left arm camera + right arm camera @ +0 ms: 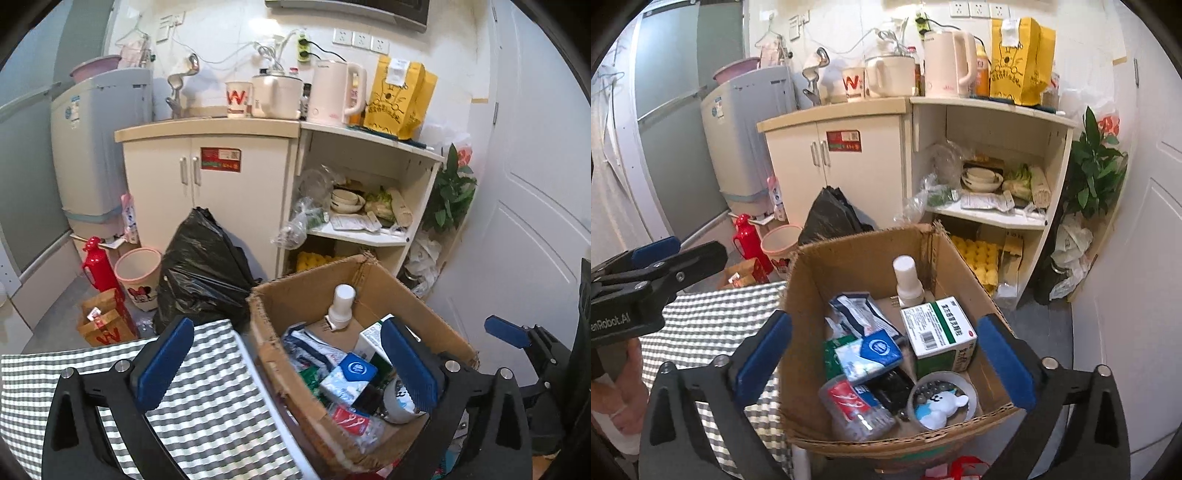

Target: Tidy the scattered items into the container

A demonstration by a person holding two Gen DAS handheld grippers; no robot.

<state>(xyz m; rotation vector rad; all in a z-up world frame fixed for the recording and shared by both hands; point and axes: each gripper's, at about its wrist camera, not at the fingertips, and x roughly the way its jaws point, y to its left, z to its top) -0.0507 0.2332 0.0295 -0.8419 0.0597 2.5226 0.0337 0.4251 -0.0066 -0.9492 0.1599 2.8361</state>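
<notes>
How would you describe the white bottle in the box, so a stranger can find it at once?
Look into the open cardboard box beside the checked tablecloth. At its far wall stands the white bottle, upright with a round white cap. It is the only standing item; the green-and-white carton and the packets near it lie flat.

The left gripper (288, 363) hangs with its blue pads wide apart and nothing between them, over the edge where the checkered worktop (207, 402) meets a cardboard box (295, 291). Inside the box lie a white bottle (341, 306), a blue-and-white carton (349, 378) and a red packet (351, 421). The right gripper (508, 330) shows at the right edge.
</notes>
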